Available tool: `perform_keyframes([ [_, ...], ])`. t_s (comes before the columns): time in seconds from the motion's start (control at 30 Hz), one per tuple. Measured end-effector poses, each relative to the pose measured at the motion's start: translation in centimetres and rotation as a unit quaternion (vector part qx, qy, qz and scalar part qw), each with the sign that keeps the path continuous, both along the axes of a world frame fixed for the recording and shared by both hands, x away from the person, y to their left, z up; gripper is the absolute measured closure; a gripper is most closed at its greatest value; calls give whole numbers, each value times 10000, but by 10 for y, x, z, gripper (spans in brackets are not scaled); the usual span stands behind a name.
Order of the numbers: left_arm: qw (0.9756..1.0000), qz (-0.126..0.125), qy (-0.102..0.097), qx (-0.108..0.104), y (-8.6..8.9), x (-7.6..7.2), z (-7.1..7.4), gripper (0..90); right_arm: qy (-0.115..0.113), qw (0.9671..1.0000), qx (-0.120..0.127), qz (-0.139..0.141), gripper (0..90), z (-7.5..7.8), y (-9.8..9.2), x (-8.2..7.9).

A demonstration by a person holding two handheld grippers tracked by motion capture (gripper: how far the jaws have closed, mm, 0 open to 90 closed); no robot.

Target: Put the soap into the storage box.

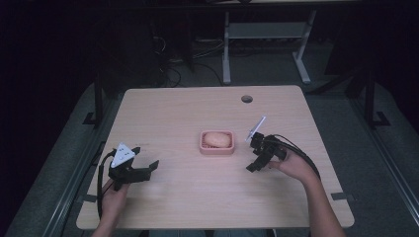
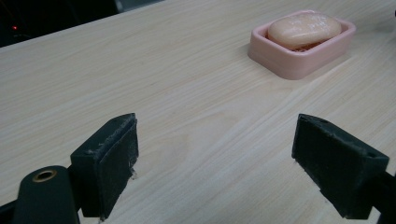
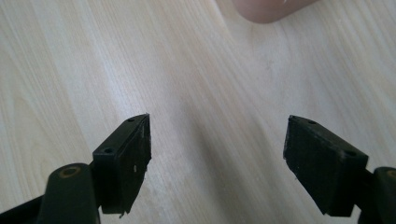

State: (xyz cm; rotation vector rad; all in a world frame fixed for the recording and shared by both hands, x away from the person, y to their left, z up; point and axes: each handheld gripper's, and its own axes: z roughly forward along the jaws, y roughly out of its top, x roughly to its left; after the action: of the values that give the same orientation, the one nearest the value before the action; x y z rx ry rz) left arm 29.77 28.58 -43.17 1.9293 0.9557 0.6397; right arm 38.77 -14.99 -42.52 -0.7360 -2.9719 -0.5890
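Observation:
A pale peach bar of soap lies in a pink soap dish at the middle of the light wooden table. My left gripper is open near the front left, pointing toward the dish, well short of it. My right gripper hovers open just right of the dish, angled down at the tabletop. In the left gripper view the open gripper frames bare wood, with the dish and soap at the upper right. The right gripper spans bare wood, with a corner of the dish at the top edge.
A round cable hole sits near the table's far edge. Beyond the table, a white desk frame and cables are on the dark floor. The person's forearms come in over the front edge.

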Motion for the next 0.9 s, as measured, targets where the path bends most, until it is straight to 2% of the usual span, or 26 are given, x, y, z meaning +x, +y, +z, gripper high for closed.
perform_keyframes([
  [0.13,10000,4,-4,-5,0,0,0,143,3,10000,41,-50,225,-3,-5,-3],
  [0.23,10000,6,3,-5,0,0,0,143,14,10000,-27,-58,225,-3,-5,-5],
  [0.33,10000,10,-2,-15,0,0,0,143,-64,9999,29,-78,226,-2,-8,-8],
  [0.57,10000,9,-1,-12,0,0,0,143,-29,9998,79,-155,225,-7,-16,-13],
  [0.9,10000,-7,21,0,0,0,0,143,-126,9994,169,-278,226,-12,-27,-27],
])
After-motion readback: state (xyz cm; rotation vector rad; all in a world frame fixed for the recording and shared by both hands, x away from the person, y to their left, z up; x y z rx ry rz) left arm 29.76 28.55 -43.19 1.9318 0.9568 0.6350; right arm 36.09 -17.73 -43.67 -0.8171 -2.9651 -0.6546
